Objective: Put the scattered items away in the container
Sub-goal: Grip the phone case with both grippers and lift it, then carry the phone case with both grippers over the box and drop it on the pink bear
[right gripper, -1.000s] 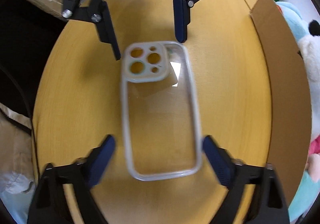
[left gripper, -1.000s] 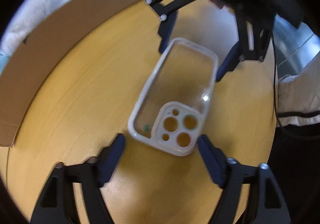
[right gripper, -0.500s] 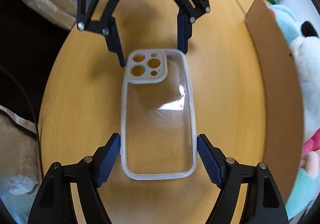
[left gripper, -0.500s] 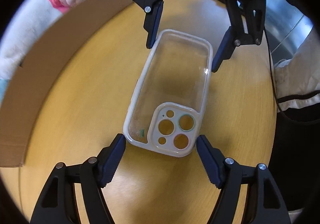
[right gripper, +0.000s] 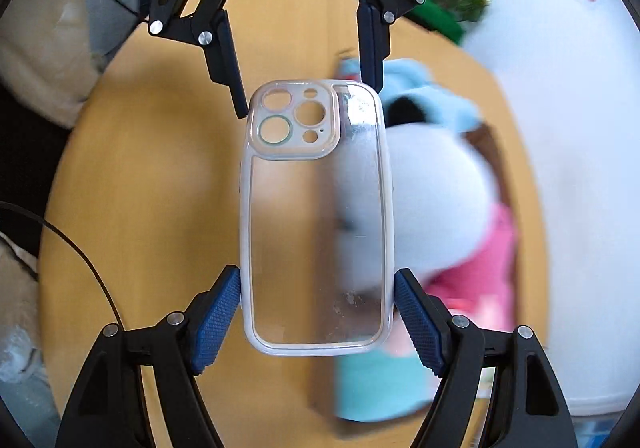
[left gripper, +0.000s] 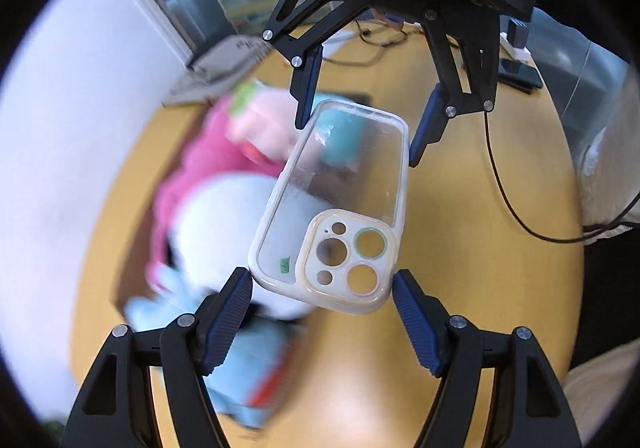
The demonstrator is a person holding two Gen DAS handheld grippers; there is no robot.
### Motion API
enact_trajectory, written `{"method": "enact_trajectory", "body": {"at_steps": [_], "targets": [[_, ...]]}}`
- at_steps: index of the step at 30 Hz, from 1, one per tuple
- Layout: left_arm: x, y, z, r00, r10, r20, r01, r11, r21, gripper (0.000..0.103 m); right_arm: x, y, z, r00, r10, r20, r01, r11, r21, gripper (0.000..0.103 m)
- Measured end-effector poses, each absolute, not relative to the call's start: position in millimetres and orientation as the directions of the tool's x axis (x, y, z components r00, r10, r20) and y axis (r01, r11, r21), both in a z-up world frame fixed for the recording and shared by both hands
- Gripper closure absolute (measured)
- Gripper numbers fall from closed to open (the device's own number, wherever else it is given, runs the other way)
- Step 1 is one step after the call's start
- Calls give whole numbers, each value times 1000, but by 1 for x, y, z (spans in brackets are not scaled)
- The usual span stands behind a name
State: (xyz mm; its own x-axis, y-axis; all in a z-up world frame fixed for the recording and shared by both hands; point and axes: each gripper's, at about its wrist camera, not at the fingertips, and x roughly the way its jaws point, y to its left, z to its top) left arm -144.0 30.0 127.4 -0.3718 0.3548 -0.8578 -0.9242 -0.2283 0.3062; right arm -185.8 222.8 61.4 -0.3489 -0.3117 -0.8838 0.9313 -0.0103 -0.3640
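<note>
While you hold the clear phone case between both tools, it hangs in the air above the round wooden table, touching nothing below it. Your right gripper clamps the plain end, with its ribbed blue pads pressed against the two long edges. Your left gripper has the camera end, where the cutouts sit; its left pad meets the corner of the case, while on the other side you can make out a thin gap, so I cannot tell how firmly that tool bites. In the left wrist view your right gripper reaches in from the top, its fingers straddling the far end of the case; in the right wrist view your left gripper does the same at the cutout end.

Below the case, blurred, lie soft toys in white, pink and pale blue, seemingly inside a brown cardboard box on the table. The case sits partly over the toys and partly over bare wood. A dark cable trails across the table's right side in the left wrist view.
</note>
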Motion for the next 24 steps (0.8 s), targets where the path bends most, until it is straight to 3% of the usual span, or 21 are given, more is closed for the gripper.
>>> {"method": "enact_trajectory", "body": {"at_steps": [4,9,15,24], "targets": [[-196,28,165,-383,358,-852,-922,-206,328,31,-222,240,105,-410,-329,-851,908,-57,-415,22],[-261,68,149,-396,324,-859,-917,-194,349,31,-259,238,131,-440,-324,-838,895,-80,-439,22],[-288,65,145,-399,331,-855,-916,-186,355,31,-280,202,101,-488,-268,-831,871,-80,-485,22],[-345,78,69,-295,292,-910,-946,-221,236,32,-349,203,49,-381,-274,-883,924,-106,-367,22]]}}
